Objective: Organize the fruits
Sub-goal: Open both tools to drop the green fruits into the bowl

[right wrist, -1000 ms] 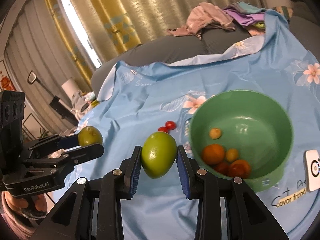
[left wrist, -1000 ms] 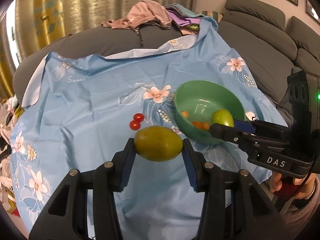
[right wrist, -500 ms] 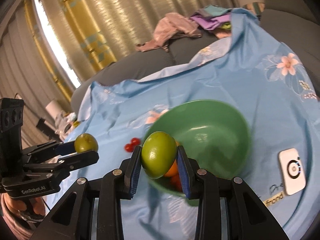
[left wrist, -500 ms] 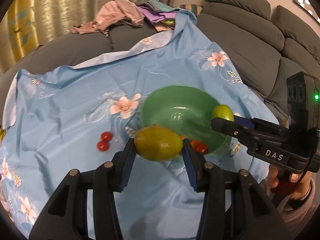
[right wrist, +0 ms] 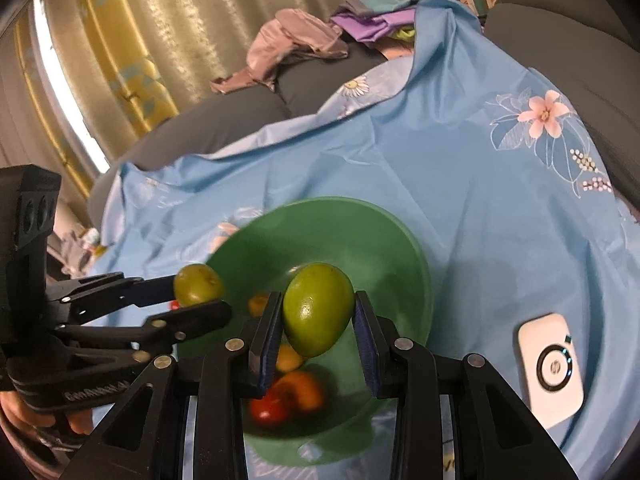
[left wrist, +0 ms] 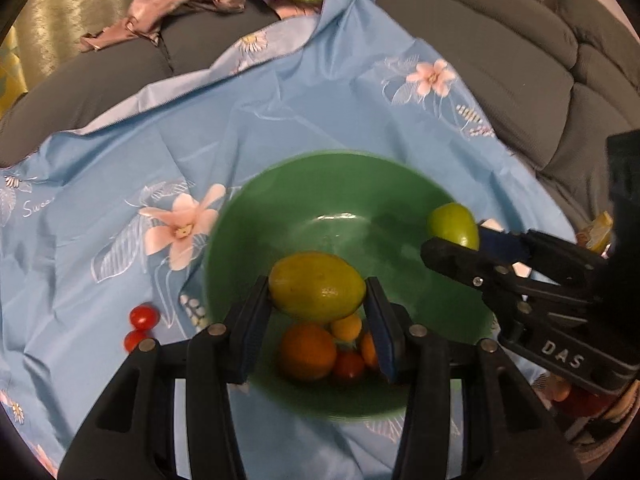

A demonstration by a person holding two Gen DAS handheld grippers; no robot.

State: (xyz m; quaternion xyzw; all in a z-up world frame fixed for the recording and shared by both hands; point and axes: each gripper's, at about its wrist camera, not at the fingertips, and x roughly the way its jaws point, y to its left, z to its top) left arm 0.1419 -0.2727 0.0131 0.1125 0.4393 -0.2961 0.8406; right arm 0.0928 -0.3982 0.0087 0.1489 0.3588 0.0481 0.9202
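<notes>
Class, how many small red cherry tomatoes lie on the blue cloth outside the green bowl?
2: two small red cherry tomatoes touching, left of the green plastic bowl; the lower is partly hidden by the left gripper.

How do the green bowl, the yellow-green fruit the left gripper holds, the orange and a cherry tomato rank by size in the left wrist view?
1. green bowl
2. yellow-green fruit, though nearest the camera
3. orange
4. cherry tomato

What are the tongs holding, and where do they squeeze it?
Left tongs pinch a yellow-green fruit by its two ends. Right tongs pinch a green fruit by its sides.
</notes>
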